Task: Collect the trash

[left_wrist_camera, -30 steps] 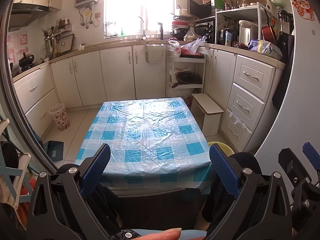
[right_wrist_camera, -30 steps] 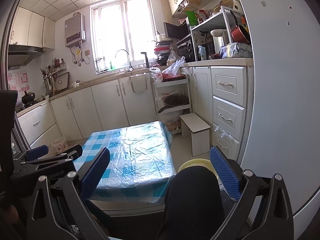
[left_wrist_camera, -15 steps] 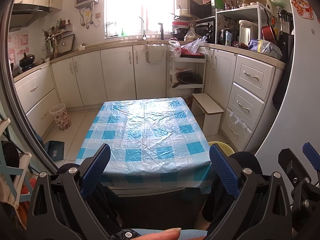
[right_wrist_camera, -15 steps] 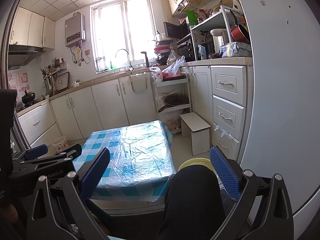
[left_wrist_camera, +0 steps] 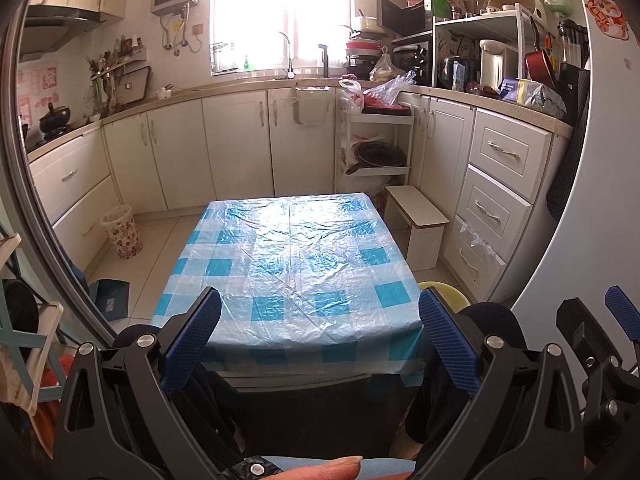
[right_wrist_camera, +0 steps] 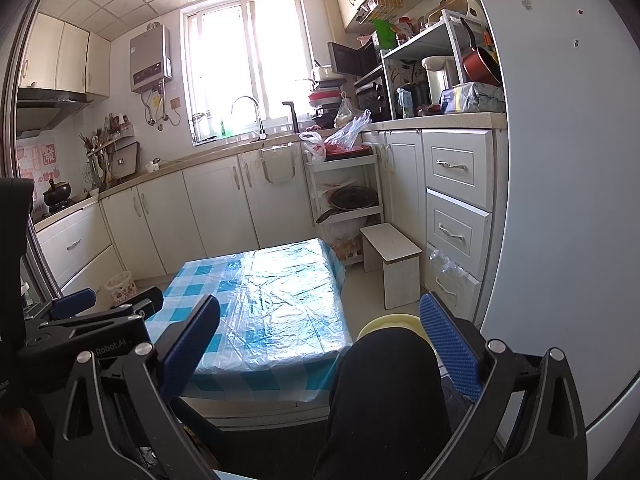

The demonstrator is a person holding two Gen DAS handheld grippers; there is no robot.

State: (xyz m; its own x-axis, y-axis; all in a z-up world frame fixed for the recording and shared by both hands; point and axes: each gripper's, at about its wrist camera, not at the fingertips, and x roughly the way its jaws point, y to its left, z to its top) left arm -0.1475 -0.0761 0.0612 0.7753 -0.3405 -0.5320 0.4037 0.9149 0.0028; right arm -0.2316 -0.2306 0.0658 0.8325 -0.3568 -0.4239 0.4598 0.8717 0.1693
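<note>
A: What step was judged to be in hand?

B: The very start. The left gripper and the right gripper were both held low at the near end of the table, each with its blue pads spread wide and nothing between them. Nothing had been grasped.

A: Where was the trash located?

B: No trash could be made out on the checked blue plastic tablecloth; its surface was seen bare. A dark flat item was noted on the floor tiles to the left of the table, though what it was could not be told. A patterned wastebasket was seen further back, standing against the left cabinets.

A: Was anything else close by?

B: A knee in dark trousers was seen between the right gripper's fingers, with a yellow stool just behind it. A white step stool stood beside the table's far right corner.

A: What was the next move thought to call for?

B: A search, most likely. The grippers would need to be swung toward the floor on the left, the item identified, and the open fingers lowered around it before being closed.
</note>
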